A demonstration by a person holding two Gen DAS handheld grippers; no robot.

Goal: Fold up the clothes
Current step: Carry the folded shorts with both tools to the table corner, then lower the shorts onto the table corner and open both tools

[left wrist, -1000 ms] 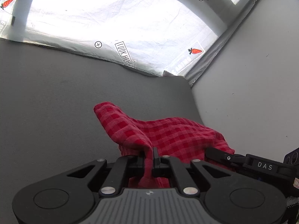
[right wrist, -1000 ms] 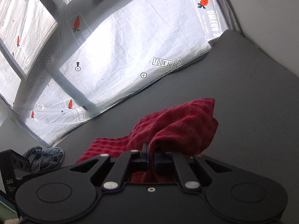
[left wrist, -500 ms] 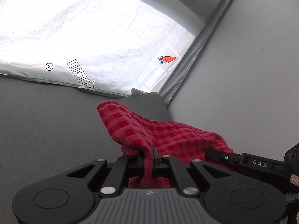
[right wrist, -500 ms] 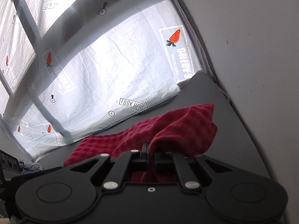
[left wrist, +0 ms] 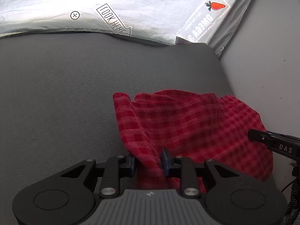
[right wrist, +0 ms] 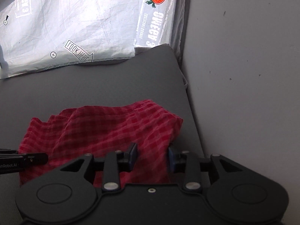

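A red checked cloth (left wrist: 187, 123) lies bunched on the grey mat (left wrist: 65, 84), close to the mat's right edge. My left gripper (left wrist: 148, 161) has its jaws opening, with a fold of the cloth loose between the blue pads. In the right wrist view the same cloth (right wrist: 112, 127) spreads to the left, and my right gripper (right wrist: 151, 155) is opening too, with the cloth's right end lying between its pads. Each gripper's finger shows in the other's view: the right gripper (left wrist: 271, 142) at the cloth's right end, the left gripper (right wrist: 28, 161) at its left end.
A white wall (right wrist: 243, 75) runs right along the mat's right edge. A white printed sheet (left wrist: 131, 5) with carrot logos and a "look here" arrow stands behind the mat's far edge. Bare grey mat (right wrist: 93, 86) stretches to the left and beyond the cloth.
Both grippers came down and toward the wall corner with the cloth pinched, and now both have parted their jaws. The cloth has sunk onto the mat and spread flatter.
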